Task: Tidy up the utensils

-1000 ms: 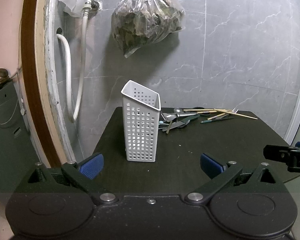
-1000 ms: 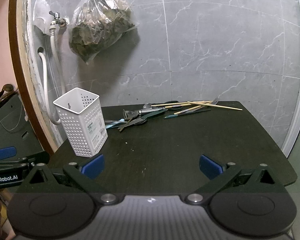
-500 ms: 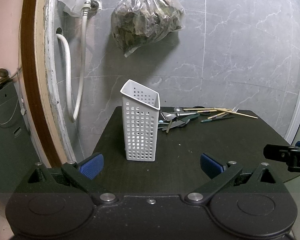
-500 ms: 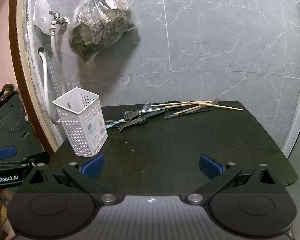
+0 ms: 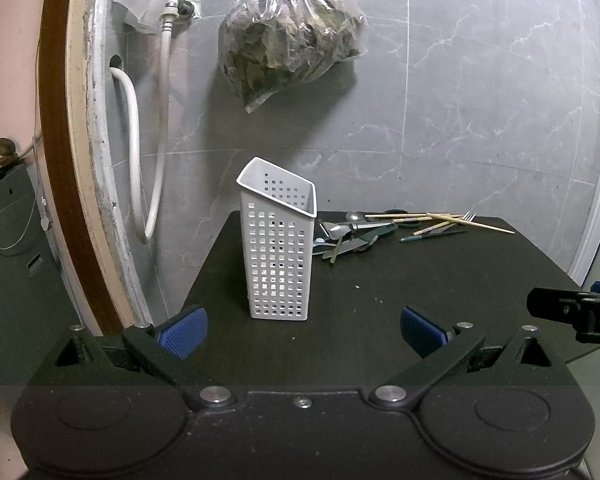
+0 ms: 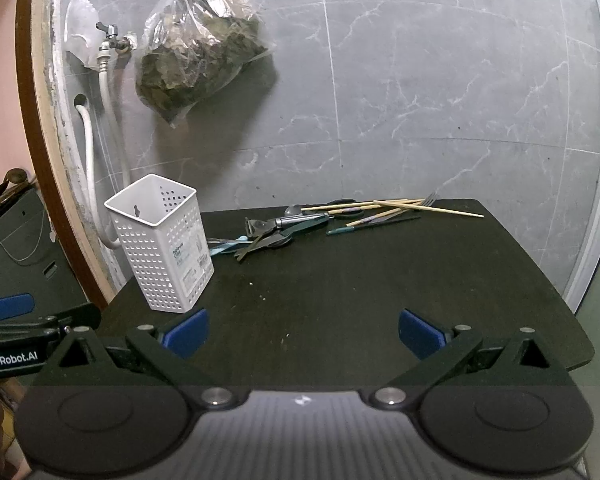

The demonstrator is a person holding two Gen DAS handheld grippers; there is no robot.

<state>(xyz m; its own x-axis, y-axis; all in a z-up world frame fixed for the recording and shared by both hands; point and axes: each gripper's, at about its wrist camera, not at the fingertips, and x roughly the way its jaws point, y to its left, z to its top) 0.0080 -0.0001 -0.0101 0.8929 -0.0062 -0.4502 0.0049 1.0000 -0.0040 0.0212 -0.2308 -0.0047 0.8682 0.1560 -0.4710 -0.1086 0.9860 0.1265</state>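
Since nothing is picked up yet, the sensible start is to reach past the white basket (image 6: pixel 160 244) for one utensil (image 6: pixel 278 236) lying free at the edge of the pile behind it, gripping its handle squarely. Both the left gripper (image 5: pixel 302 326) and right gripper (image 6: pixel 303 326) are spread wide, empty, touching nothing, in front of the basket.

holder (image 5: pixel 278 256): drifts a hair toward 9 o'clock in the left wrist view
right wrist view: shows no visible change
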